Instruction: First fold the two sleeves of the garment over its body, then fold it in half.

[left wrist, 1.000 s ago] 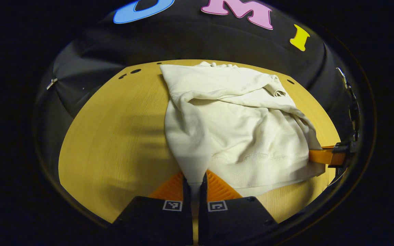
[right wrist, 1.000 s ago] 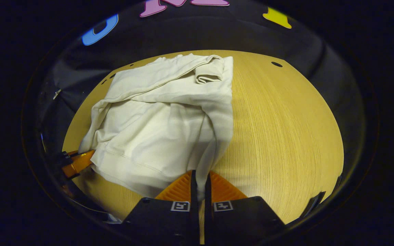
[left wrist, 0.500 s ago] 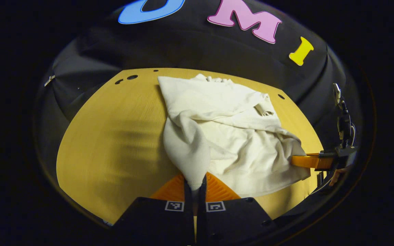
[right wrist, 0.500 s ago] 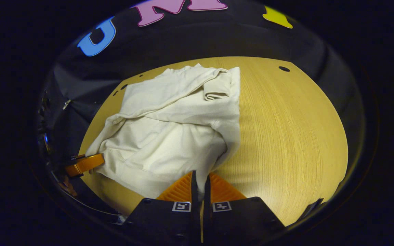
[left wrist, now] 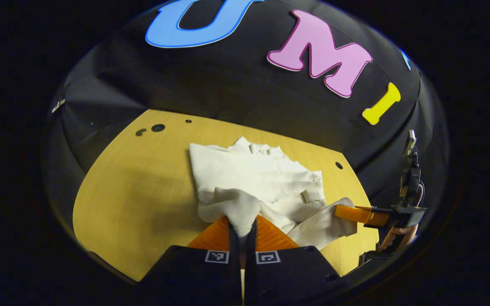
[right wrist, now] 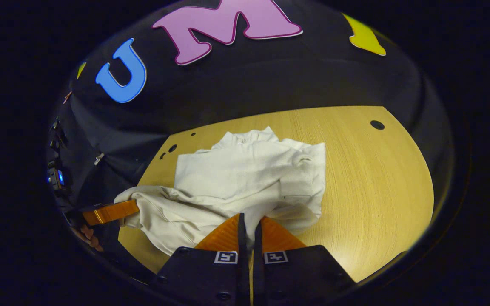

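Observation:
A cream sweatshirt lies on the wooden table, its sleeves folded across the body. My left gripper is shut on the hem corner nearest it, and that corner is lifted off the table. My right gripper is shut on the other hem corner of the sweatshirt, also raised. In the left gripper view the right gripper shows at the right, clamped on the hem. In the right gripper view the left gripper shows at the left, holding its corner. The lower half of the garment bunches up between them.
The table has small holes near its far corners. A hand holds the right gripper at the table's right edge. The black booth wall rises right behind the table's far edge.
Both grippers have lifted the hem and carried it toward the collar. The lower half of the sweatshirt has risen off the table and bunched up, so the garment looks much shorter.

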Available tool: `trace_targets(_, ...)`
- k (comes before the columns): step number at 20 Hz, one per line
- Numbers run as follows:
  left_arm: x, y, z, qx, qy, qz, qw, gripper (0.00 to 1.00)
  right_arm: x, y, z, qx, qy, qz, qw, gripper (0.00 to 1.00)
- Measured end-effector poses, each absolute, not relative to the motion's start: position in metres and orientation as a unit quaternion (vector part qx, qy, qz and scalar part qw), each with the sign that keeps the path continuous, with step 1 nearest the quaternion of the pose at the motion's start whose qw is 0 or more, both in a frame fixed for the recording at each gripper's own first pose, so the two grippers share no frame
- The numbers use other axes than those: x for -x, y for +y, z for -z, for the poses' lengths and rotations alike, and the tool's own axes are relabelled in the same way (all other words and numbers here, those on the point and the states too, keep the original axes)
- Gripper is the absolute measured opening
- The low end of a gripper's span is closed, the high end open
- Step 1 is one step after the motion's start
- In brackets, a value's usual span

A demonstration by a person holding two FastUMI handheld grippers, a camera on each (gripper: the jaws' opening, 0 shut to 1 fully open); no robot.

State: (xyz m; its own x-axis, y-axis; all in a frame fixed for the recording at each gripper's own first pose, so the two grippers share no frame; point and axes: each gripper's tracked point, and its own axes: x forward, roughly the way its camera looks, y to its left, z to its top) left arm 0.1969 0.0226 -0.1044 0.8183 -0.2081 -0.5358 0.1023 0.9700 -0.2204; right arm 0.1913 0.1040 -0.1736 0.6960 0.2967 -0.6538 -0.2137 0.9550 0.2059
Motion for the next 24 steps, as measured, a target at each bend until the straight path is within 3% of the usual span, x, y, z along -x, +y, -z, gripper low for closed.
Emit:
trace_targets(4, -0.247, 0.024, 0.079, 0.082, 0.288, 0.074, 0.951, 0.08, -0.251, 0.112, 0.145, -0.068, 0.338, -0.134, 0.929, 0.08)
trace_targets(13, -0.374, 0.037, 0.109, 0.119, 0.328, 0.030, 0.937, 0.10, -0.362, 0.097, 0.182, -0.095, 0.337, -0.073, 0.934, 0.08)
trace_targets(16, -0.406, 0.043, 0.126, 0.115, 0.326, 0.016, 0.938, 0.19, -0.384, 0.093, 0.207, -0.110, 0.353, -0.059, 0.927, 0.18)
trace_targets(17, -0.415, 0.043, 0.129, 0.115, 0.322, 0.012, 0.940, 0.28, -0.388, 0.092, 0.213, -0.113, 0.354, -0.055, 0.927, 0.30)
trace_targets(18, -0.424, 0.045, 0.131, 0.111, 0.313, 0.009, 0.943, 0.22, -0.392, 0.091, 0.212, -0.111, 0.349, -0.051, 0.929, 0.34)
trace_targets(19, -0.430, 0.045, 0.129, 0.104, 0.303, 0.013, 0.947, 0.38, -0.397, 0.084, 0.211, -0.095, 0.336, -0.042, 0.936, 0.67)
trace_targets(20, -0.433, 0.046, 0.130, 0.091, 0.294, 0.011, 0.951, 0.53, -0.398, 0.076, 0.203, -0.080, 0.319, -0.037, 0.944, 0.79)
trace_targets(21, -0.432, 0.046, 0.120, 0.082, 0.285, 0.015, 0.955, 0.73, -0.400, 0.072, 0.197, -0.072, 0.305, -0.036, 0.949, 0.98)
trace_targets(22, -0.432, 0.046, 0.112, 0.078, 0.273, 0.016, 0.959, 0.79, -0.398, 0.069, 0.187, -0.069, 0.295, -0.036, 0.952, 0.98)
trace_targets(23, -0.432, 0.046, 0.102, 0.079, 0.260, 0.013, 0.962, 0.93, -0.397, 0.067, 0.181, -0.068, 0.289, -0.036, 0.954, 0.98)
trace_targets(24, -0.429, 0.048, 0.093, 0.078, 0.247, 0.008, 0.966, 0.94, -0.394, 0.065, 0.175, -0.068, 0.284, -0.037, 0.956, 0.98)
